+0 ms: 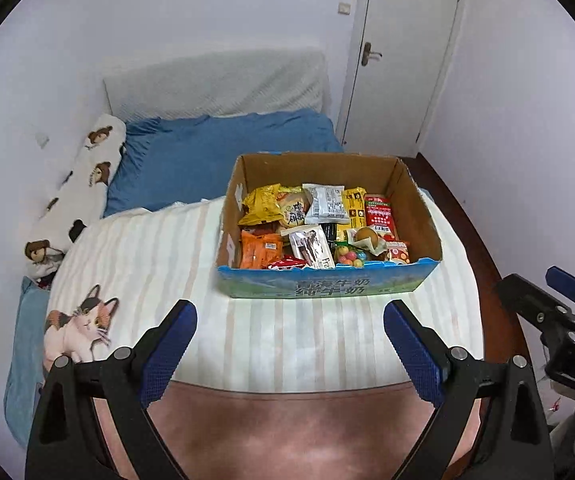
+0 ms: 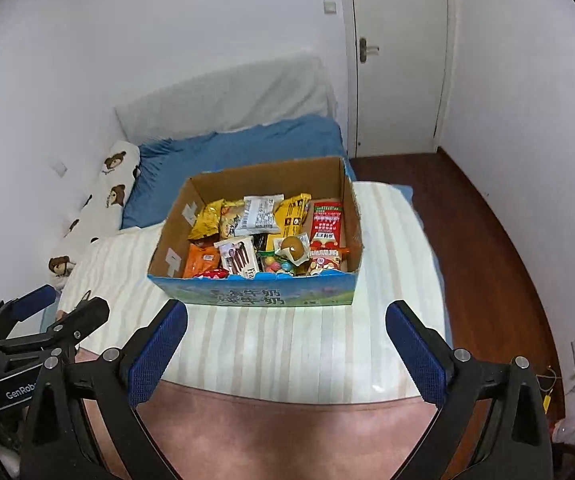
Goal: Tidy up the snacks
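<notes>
Both tongs hang spread wide and empty above the near end of the bed: the left gripper (image 1: 290, 334) and the right gripper (image 2: 286, 336) each hold nothing between their blue pads, and each sits short of the cardboard box (image 1: 327, 284), not touching it. The box stands on a striped cloth (image 1: 279, 344) on the bed, its open top facing up, and the snacks (image 1: 319, 228) lie heaped inside it, overlapping so that an exact count cannot be made; roughly a dozen packets show, among them one orange packet (image 1: 257, 250), one tall red packet (image 1: 379, 216), one white packet (image 1: 325, 202) with a printed label and one bag of coloured candy balls (image 1: 349, 257). These look light, soft and crinkly, likely slippery film, so a pinch on a flat sealed edge or corner should hold better than a squeeze on the puffed middle, which might crush what is inside. One box, two grippers, one long bear-print pillow (image 1: 83, 184) along the wall
</notes>
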Demonstrator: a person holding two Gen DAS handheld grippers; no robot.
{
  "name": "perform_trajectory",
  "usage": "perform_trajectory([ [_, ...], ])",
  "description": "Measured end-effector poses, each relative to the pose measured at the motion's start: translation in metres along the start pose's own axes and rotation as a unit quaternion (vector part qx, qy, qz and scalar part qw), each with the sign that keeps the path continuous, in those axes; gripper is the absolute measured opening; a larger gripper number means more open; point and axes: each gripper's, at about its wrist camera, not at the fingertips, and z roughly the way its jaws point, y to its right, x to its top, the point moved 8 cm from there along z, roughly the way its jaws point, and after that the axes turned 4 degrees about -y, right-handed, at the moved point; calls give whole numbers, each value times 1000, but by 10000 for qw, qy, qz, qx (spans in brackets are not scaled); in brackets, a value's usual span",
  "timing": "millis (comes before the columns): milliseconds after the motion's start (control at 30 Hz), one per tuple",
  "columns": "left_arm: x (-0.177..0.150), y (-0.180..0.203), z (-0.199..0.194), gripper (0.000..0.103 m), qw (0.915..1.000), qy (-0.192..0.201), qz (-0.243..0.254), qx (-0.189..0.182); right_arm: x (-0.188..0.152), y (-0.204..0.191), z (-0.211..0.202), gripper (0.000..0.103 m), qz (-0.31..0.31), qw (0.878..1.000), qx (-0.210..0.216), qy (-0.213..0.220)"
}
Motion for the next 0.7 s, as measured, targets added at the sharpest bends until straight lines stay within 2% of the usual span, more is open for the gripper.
perform_trajectory([
  [100, -6, 0, -20, 96, 9997, 186, 71, 113, -7, -2, -24, 101, -39, 9999, 9, 144],
  [367, -16, 5, -55, 96, 9990, 446, 40, 73, -25, -7, -72, 102, -47, 9993, 39, 374],
  [700, -23, 10, -66, 96, 9987, 507, 64, 56, -29, -4, -88, 102, -46, 9988, -19, 485],
])
